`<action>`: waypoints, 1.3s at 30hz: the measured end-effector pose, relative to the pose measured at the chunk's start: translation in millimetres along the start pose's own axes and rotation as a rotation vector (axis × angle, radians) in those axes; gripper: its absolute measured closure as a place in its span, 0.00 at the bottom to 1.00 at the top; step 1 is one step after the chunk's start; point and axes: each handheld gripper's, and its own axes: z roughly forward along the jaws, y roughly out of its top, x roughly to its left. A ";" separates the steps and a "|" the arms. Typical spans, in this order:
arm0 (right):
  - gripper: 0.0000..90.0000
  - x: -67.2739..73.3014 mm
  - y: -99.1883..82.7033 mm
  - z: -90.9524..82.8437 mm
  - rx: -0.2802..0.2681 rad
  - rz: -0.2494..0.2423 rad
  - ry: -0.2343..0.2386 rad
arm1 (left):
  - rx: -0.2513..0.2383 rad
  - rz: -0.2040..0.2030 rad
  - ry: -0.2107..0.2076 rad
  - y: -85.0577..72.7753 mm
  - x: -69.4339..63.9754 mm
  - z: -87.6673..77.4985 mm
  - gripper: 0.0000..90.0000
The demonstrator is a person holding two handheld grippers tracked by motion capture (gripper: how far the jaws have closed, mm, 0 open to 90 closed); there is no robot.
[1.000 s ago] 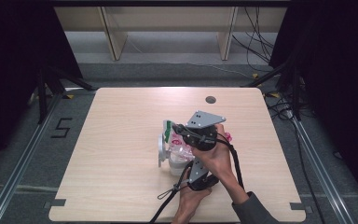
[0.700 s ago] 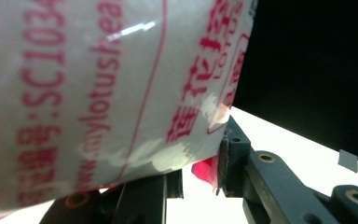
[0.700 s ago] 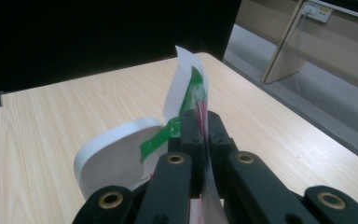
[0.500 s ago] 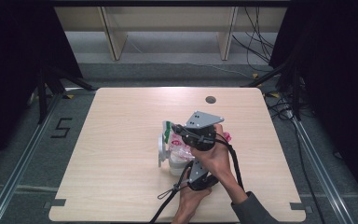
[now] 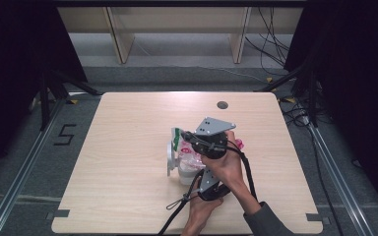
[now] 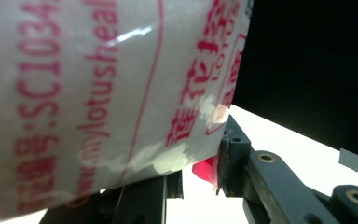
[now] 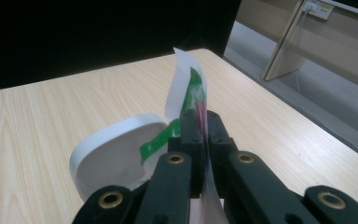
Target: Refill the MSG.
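Observation:
A white tub (image 5: 183, 175) with its round lid (image 5: 170, 156) swung open stands near the table's middle. A white pack in clear film with red print (image 6: 98, 93) rises from it; in the high view the pack (image 5: 191, 158) is crumpled under the hands. My left gripper (image 6: 196, 164) comes from the near side (image 5: 205, 178), jaws pressed on either side of the pack. My right gripper (image 7: 200, 117) is shut on the film's green-striped top flap (image 7: 186, 88), above the tub (image 5: 187, 137). The lid (image 7: 112, 149) lies just beyond its jaws.
The light wooden table (image 5: 128, 128) has a dark round hole (image 5: 222, 104) at its far edge. Black cables (image 5: 177, 209) trail off the near edge. Grey floor, metal rails (image 5: 24, 172) and wooden shelf legs (image 5: 118, 44) surround the table.

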 end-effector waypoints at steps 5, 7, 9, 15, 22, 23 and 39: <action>1.00 1.9 1.4 -1.8 0.005 0.011 0.002 | -0.008 -0.007 0.003 -0.2 -0.2 0.8 0.83; 1.00 1.6 -0.1 1.8 0.005 -0.006 -0.001 | -0.001 -0.011 0.000 -0.6 0.3 0.6 0.83; 1.00 0.8 0.4 0.5 0.002 -0.001 0.002 | 0.009 0.015 0.008 0.2 1.3 -0.6 0.83; 1.00 0.6 -0.1 1.6 0.006 0.009 0.005 | -0.006 -0.014 -0.003 0.0 0.4 0.6 0.83; 1.00 1.1 0.9 2.2 0.005 -0.005 0.002 | -0.005 -0.014 -0.004 0.6 0.6 0.4 0.83; 1.00 1.1 0.8 2.3 0.005 -0.004 0.002 | -0.011 -0.017 -0.005 0.3 0.6 1.0 0.83; 1.00 1.0 0.9 5.0 0.015 -0.004 0.005 | 0.055 0.057 0.012 1.8 6.4 -3.1 0.83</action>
